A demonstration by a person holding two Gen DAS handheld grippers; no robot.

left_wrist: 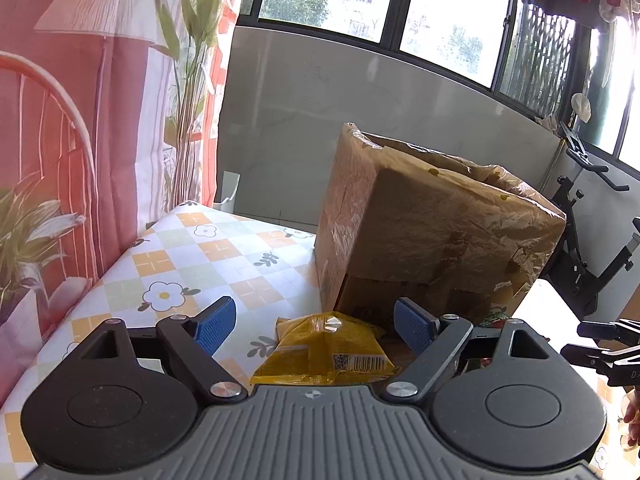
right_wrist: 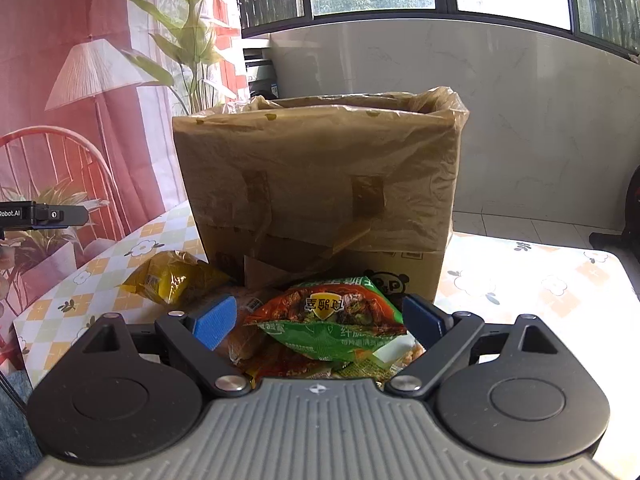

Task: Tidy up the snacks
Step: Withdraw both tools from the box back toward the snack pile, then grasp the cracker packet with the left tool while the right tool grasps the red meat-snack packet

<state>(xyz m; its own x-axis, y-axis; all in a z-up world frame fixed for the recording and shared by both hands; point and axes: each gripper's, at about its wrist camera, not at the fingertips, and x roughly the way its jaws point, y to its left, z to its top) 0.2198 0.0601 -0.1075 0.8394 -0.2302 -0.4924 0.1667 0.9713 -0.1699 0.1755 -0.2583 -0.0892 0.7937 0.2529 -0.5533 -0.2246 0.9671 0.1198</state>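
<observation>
A yellow snack packet [left_wrist: 328,352] lies on the flowered tablecloth [left_wrist: 176,264], in front of a cardboard box [left_wrist: 432,232] lined with a brownish plastic bag. My left gripper [left_wrist: 315,308] hangs open over that packet, blue pads wide on either side and clear of it. In the right wrist view a green and red snack packet [right_wrist: 328,320] tops a small pile of snacks at the foot of the box [right_wrist: 320,184]. My right gripper [right_wrist: 320,304] is open around it, pads not pressing. The yellow packet [right_wrist: 172,280] lies to the left.
A printed curtain [left_wrist: 100,120] hangs along the table's left side. An exercise bike [left_wrist: 580,248] stands behind the box to the right. The right gripper [left_wrist: 608,348] shows at the left wrist view's right edge. The left gripper [right_wrist: 44,214] shows at the right wrist view's left edge.
</observation>
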